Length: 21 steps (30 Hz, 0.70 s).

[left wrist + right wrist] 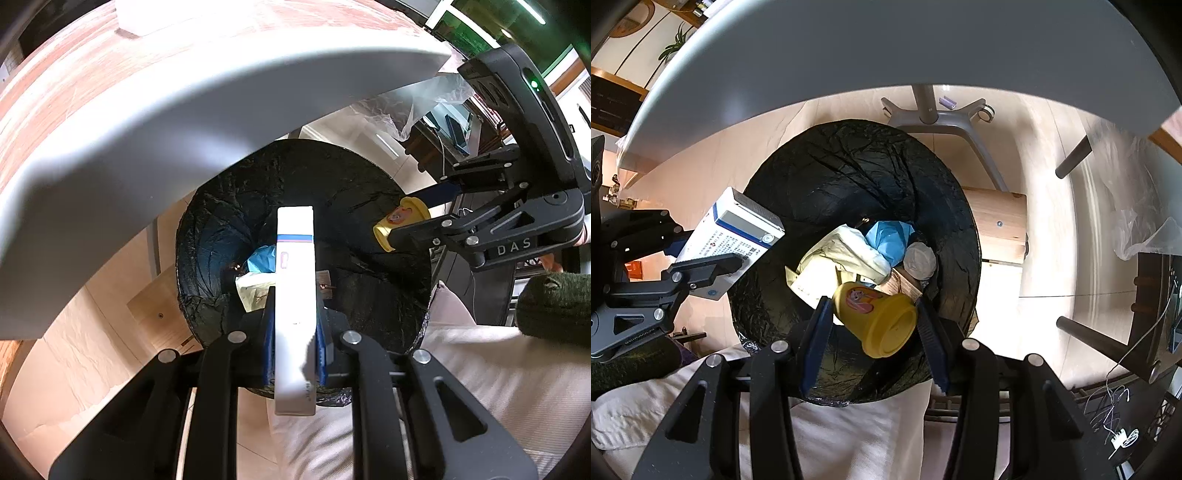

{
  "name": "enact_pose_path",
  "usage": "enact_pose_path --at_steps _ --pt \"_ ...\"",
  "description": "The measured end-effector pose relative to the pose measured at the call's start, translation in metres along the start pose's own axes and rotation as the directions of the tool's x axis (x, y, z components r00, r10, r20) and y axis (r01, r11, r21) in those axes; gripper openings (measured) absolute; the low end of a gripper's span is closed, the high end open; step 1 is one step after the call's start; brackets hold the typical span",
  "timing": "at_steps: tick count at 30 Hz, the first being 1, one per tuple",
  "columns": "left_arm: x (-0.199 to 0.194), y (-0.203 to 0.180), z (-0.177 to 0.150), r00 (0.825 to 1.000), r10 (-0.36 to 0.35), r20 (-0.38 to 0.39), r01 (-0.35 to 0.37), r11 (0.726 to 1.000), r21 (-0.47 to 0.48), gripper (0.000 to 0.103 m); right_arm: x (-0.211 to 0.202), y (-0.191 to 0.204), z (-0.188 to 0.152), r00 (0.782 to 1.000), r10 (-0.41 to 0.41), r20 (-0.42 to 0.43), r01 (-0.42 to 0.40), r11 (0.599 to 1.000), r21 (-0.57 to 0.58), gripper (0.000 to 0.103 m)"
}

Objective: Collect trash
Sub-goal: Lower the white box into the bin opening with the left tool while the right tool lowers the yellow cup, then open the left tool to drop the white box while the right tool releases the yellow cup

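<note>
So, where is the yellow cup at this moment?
The yellow cup is held in the right gripper, tilted above the open bin; in the left wrist view it is right of the white box.

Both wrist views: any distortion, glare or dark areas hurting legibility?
Left wrist view: fisheye bends the grey table edge; the black-lined trash bin is dark inside, the white carton sharp.
Right wrist view: same bending; floor glare, yellow plastic cup clear.
</note>
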State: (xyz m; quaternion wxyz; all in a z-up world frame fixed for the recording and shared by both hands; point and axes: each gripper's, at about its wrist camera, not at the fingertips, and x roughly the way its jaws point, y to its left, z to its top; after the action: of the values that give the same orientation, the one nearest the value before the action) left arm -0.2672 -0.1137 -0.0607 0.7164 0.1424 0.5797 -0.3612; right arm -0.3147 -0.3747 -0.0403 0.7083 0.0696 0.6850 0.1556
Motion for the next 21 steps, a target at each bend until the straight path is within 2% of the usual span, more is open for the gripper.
enact_pose_path --at_steps 21 --pt "0.0051 -0.0052 0.0097 1.0 0.008 -0.007 -0.008 1.0 0.015 0.019 -0.0004 -0.0008 0.003 1.0 -0.017 0.019 0.017 1.0 0.016 0.046"
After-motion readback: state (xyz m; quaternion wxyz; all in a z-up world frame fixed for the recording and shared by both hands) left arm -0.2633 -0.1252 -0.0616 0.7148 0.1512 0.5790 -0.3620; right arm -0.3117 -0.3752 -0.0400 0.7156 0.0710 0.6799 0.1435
